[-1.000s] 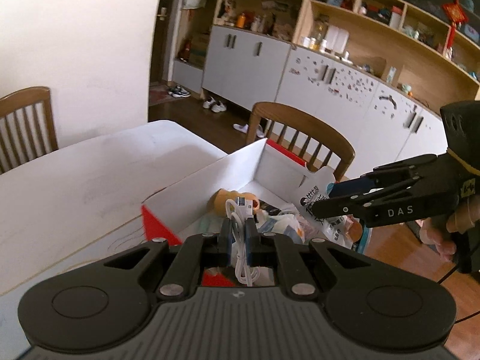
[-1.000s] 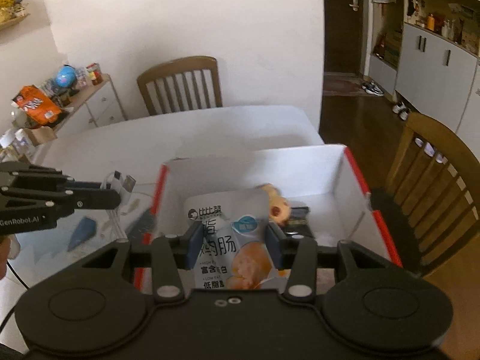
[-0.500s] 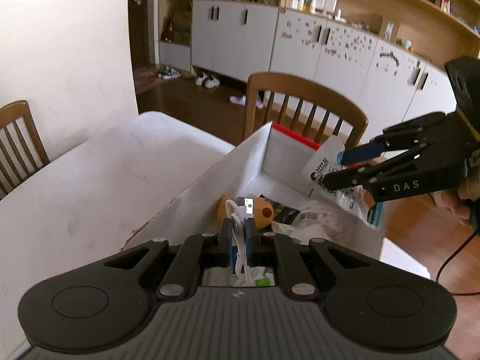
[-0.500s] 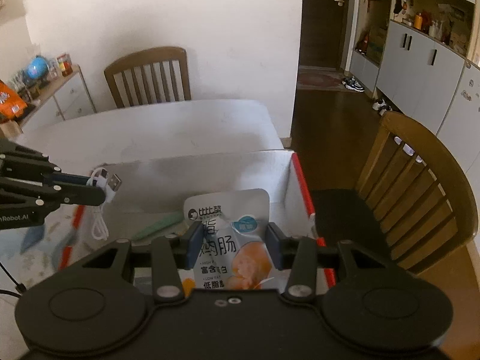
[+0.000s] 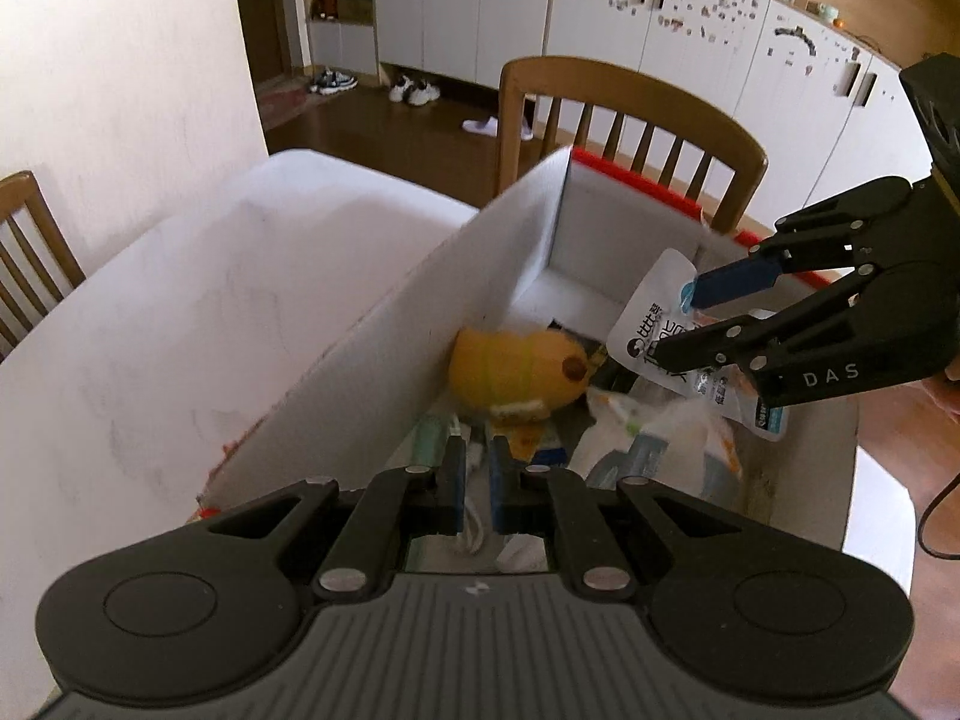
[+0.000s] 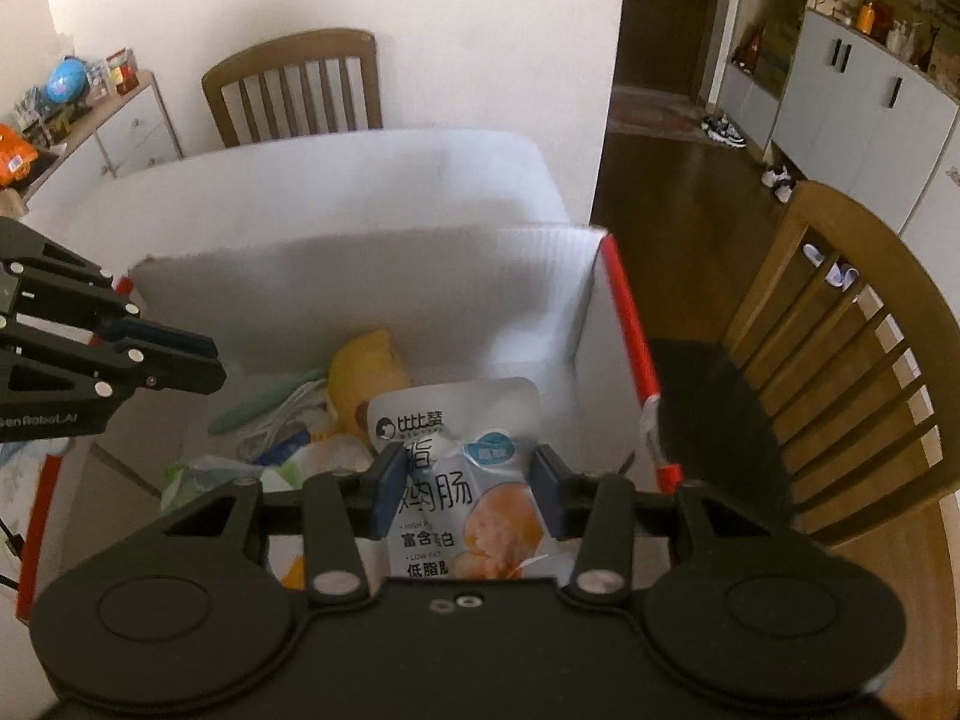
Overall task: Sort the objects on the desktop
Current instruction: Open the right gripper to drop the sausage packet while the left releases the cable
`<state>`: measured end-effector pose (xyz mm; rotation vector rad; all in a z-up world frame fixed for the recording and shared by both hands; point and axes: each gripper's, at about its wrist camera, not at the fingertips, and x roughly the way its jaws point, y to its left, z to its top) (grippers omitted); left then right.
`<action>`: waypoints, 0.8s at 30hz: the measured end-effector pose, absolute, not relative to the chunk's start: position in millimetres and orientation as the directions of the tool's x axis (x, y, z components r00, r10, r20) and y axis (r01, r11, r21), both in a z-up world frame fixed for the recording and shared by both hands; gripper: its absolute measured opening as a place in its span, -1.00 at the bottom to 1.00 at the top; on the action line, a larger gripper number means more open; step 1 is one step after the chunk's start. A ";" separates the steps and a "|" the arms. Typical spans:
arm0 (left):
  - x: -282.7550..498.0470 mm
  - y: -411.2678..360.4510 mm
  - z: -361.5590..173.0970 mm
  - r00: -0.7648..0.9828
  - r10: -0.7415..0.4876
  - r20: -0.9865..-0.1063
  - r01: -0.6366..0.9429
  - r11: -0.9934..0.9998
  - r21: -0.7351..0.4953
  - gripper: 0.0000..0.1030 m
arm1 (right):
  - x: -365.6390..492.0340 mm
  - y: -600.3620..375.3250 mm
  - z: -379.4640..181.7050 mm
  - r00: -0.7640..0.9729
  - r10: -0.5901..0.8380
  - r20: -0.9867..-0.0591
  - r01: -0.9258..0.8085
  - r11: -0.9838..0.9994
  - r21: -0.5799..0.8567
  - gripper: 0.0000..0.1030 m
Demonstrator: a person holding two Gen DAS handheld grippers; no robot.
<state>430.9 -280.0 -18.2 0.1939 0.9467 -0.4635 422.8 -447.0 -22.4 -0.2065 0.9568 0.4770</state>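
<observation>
A white cardboard box with red edges [image 5: 420, 324] [image 6: 360, 276] stands on the white table. Inside lie a yellow plush toy [image 5: 516, 369] [image 6: 360, 372], a white USB cable [image 6: 282, 414] and several packets. My right gripper [image 6: 467, 492] [image 5: 669, 324] is shut on a white snack pouch with Chinese print [image 6: 462, 480] [image 5: 654, 336], held over the box's right side. My left gripper [image 5: 476, 483] [image 6: 210, 360] hangs over the box's near end, fingers slightly apart; the cable [image 5: 471, 534] lies loose below them.
A wooden chair [image 5: 630, 120] [image 6: 840, 360] stands just beyond the box. Another chair [image 6: 294, 90] is at the table's far side. White table surface [image 5: 180, 330] spreads left of the box. Cabinets line the far wall.
My left gripper moved over the box, opened a little and let the white cable drop inside. My right gripper moved further over the box with the pouch.
</observation>
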 end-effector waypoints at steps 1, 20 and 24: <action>430.9 -279.2 -19.4 0.493 -0.295 -0.819 0.459 0.888 -0.043 -0.87 | 423.0 -446.6 -25.8 0.478 0.296 -0.827 -0.477 0.878 0.038 -0.14; 429.3 -274.0 -22.9 0.441 -0.323 -0.838 0.412 0.902 -0.131 -0.87 | 421.7 -442.4 -35.0 0.462 0.278 -0.842 -0.495 0.869 0.015 0.09; 426.5 -274.0 -17.6 0.447 -0.328 -0.832 0.408 0.903 -0.136 -0.87 | 414.3 -447.1 -22.8 0.474 0.297 -0.829 -0.493 0.870 0.030 0.17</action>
